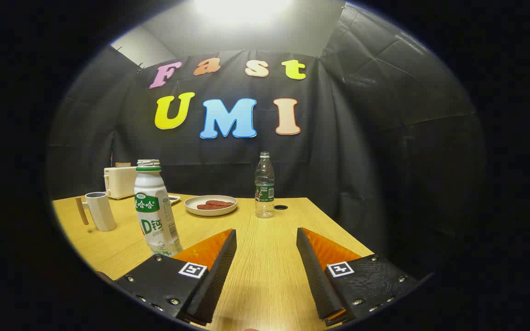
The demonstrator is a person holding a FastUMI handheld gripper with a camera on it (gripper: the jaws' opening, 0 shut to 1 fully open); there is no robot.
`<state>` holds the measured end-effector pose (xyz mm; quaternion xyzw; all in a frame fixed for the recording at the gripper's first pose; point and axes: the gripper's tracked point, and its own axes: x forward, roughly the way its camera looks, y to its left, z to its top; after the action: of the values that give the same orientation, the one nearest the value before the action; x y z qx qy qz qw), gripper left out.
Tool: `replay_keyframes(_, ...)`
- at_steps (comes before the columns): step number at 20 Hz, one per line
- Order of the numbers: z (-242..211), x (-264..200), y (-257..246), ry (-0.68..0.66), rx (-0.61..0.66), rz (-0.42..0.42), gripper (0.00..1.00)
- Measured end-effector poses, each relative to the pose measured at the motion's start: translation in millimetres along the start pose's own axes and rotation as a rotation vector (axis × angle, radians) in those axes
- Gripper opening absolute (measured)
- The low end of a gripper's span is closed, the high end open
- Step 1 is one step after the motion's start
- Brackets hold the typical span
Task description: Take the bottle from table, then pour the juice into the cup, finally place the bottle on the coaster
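A: Nearest first. Our hand-held gripper (266, 236) hangs low over the counter (269, 285), fingers spread wide, bare wood between them. We hold nothing.

B: And the bottle?

A: The white juice bottle (154, 209) stands upright just off the tip of the finger nearest it, outside the gap and not touching. Cap off, threads showing, green band under the neck. We judge the take not yet begun.

B: So how do we close on it well?

A: We'd swing the gap over until the bottle sits between the fingers, then grip the straight part of the body, below the shoulder. It's open and looks narrow at the foot, so we'd come in level and avoid nudging it with that fingertip, or it may tip and spill.

B: Further out?

A: The cup (100, 210), pale with a wooden handle, stands beyond the bottle and off to its outer side, apart from it. Past that, a toaster (120, 181) against the wall. Mid-counter, a plate (210, 205) with something reddish-brown on it.

B: The coaster?

A: A small dark disc (281, 207) lies just beside a clear water bottle (264, 186) at the far edge; we take it for the coaster, but it's too small to be sure.
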<state>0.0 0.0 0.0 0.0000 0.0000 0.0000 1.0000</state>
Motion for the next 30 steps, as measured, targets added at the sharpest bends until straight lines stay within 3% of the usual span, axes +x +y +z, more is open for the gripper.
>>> replay_keyframes(14,-1.9,22.4,0.5,0.020,-0.004,-0.001,0.80)
replay_keyframes(23,27.5,70.6,9.7,-0.067,-0.058,-0.004,0.80)
replay_keyframes(30,77.0,51.4,26.4,-0.143,-0.066,0.010,0.80)
